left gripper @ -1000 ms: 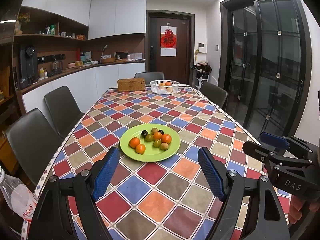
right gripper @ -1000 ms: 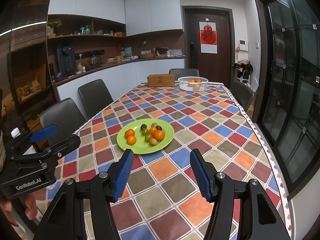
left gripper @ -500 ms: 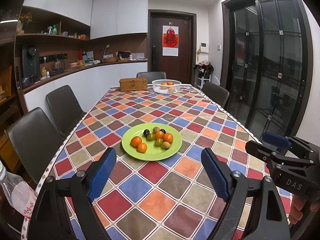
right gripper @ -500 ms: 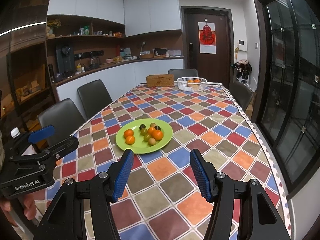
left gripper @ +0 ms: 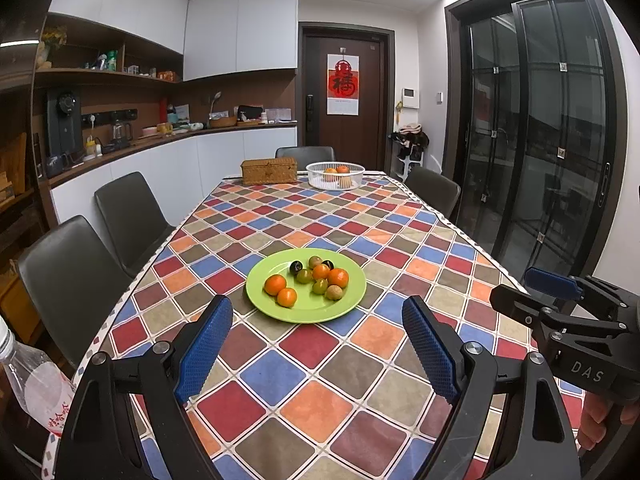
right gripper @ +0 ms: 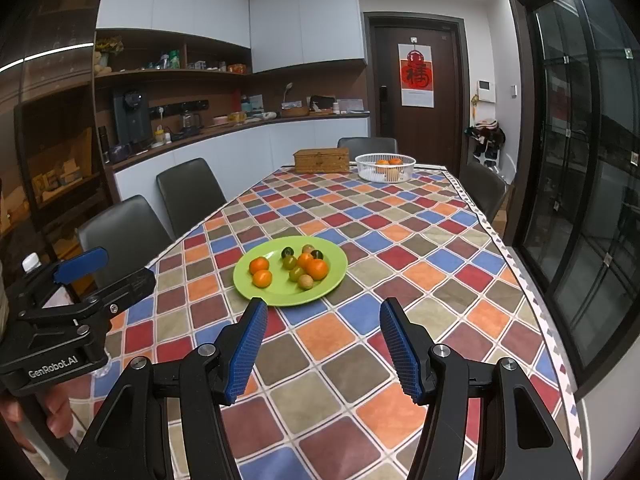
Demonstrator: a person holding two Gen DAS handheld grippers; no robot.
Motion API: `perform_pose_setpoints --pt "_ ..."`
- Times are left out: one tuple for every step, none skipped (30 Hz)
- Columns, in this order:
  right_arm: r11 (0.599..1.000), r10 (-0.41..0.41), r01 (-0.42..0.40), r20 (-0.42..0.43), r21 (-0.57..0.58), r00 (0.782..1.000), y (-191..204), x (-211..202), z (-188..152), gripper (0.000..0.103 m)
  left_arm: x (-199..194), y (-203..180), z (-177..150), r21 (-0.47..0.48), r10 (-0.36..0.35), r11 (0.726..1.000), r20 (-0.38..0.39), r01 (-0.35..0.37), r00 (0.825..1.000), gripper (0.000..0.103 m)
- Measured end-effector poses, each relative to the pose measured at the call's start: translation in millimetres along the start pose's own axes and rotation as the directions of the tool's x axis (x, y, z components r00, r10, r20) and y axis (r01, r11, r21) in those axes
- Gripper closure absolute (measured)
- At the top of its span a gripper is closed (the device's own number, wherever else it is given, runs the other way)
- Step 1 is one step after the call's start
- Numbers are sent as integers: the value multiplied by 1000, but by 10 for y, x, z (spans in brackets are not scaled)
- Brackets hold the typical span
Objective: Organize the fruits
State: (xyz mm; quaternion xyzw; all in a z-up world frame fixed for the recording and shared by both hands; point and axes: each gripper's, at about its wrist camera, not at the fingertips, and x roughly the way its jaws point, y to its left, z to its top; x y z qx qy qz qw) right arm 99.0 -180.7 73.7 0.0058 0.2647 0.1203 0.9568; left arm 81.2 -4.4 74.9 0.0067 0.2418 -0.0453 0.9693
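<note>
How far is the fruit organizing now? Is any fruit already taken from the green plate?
It looks barely begun. The fruits, four orange ones among them, lie mixed on the green plate. The white basket at the far end holds some fruit, but whether this job put it there is unclear. In hand: nothing; the left claw and right claw are open and empty, short of the plate. All sorting remains.
</note>
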Motion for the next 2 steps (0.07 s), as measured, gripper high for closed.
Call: perform_pose_setpoints --pt "1000 0 0 1 0 1000 1 -1 -2 44 1 1 1 0 0 1000 0 0 1000 16" --pt "1000 -1 1 1 0 1000 2 -1 -1 44 5 3 2 0 -1 1000 1 1 1000 16"
